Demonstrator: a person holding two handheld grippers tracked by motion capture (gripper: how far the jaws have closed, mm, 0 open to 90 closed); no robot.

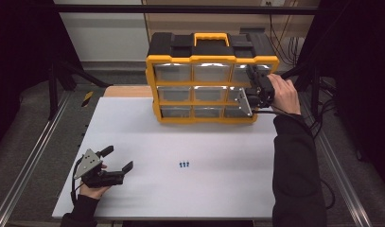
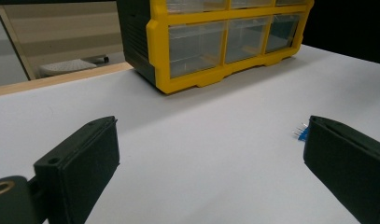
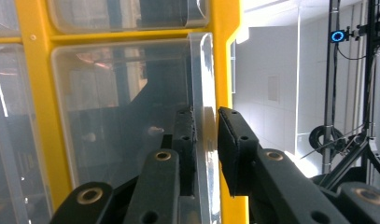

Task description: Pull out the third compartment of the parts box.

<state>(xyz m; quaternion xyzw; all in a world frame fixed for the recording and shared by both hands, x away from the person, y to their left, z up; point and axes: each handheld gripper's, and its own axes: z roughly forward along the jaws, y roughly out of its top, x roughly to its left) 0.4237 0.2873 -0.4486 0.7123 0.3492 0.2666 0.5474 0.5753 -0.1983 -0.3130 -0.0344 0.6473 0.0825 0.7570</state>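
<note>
Right tongs (image 3: 206,140) straddle the clear drawer (image 3: 131,121) edge; contact unclear.

No text, label, brand, number or sign can be read anywhere in the three views; none is seen on the yellow organizer (image 1: 212,88) or on the white counter (image 1: 180,142).

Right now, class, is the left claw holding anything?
No: the left claw stands wide open over the bare white table, the blue pieces lying beside one jaw.

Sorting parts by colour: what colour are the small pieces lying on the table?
Blue; the small pieces show best in the high view.
</note>
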